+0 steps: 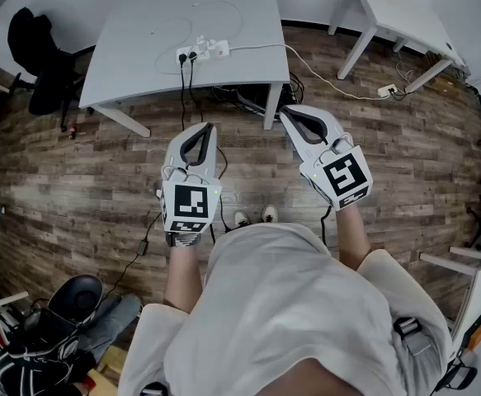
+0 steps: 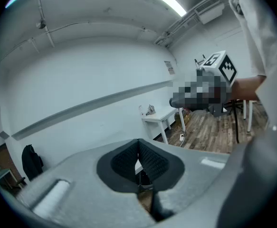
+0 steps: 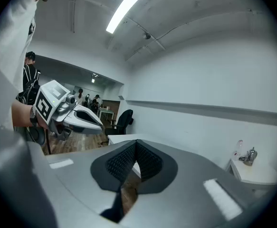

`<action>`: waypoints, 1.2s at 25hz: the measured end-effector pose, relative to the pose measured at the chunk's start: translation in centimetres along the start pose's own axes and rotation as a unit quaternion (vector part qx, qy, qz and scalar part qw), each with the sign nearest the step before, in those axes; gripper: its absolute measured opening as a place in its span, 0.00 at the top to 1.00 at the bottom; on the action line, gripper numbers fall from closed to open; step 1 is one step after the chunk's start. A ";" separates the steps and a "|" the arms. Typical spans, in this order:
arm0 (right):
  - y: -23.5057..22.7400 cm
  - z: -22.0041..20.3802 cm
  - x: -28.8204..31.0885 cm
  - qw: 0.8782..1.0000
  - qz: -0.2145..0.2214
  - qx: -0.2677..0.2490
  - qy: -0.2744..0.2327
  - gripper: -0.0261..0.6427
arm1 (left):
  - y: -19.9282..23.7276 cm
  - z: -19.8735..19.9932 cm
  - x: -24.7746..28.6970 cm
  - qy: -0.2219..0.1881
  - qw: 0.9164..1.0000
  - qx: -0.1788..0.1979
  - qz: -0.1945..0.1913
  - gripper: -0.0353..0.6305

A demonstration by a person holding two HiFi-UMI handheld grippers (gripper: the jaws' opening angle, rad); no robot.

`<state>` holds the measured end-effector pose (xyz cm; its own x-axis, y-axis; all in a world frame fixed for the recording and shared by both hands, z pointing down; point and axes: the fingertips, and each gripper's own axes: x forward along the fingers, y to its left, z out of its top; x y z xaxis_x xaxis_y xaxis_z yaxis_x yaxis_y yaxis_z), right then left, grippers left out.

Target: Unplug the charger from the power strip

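Note:
A white power strip (image 1: 199,52) lies near the front edge of a grey-white table (image 1: 141,48), far ahead of both grippers. Two black plugs (image 1: 187,57) sit in its left end, and a white charger (image 1: 217,48) in its right end has a thin white cable looping over the tabletop. In the head view my left gripper (image 1: 209,127) and right gripper (image 1: 285,112) are held side by side over the wooden floor, short of the table. Both are shut and hold nothing. Each gripper view shows its own pads meeting, left gripper (image 2: 138,141) and right gripper (image 3: 136,143).
A black chair with a dark jacket (image 1: 38,60) stands left of the table. Cables (image 1: 248,99) lie under the table, and a white lead runs right to a floor socket (image 1: 386,91). A second white table (image 1: 397,15) is at the back right. Another black chair (image 1: 67,304) is behind me.

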<state>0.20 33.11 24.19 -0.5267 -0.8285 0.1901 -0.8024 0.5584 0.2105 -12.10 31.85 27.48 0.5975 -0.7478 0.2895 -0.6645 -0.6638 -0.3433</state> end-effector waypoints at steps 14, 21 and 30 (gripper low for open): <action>-1.9 -1.1 0.3 1.000 0.008 0.024 -0.009 0.96 | 0.4 0.5 3.0 0.001 1.000 0.002 0.003 0.94; -4.1 -1.8 1.2 0.999 0.016 0.029 -0.024 0.96 | 0.3 1.5 4.5 -0.012 0.998 -0.037 0.050 0.94; -7.4 -3.2 3.6 0.998 0.023 0.047 -0.027 0.96 | 1.7 0.0 7.2 0.011 0.997 -0.046 0.067 0.94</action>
<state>5.16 26.10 26.36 -0.5761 -0.8044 0.1450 -0.7983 0.5918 0.1116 -8.92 25.35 28.93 0.4920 -0.8290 0.2658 -0.7761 -0.5560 -0.2976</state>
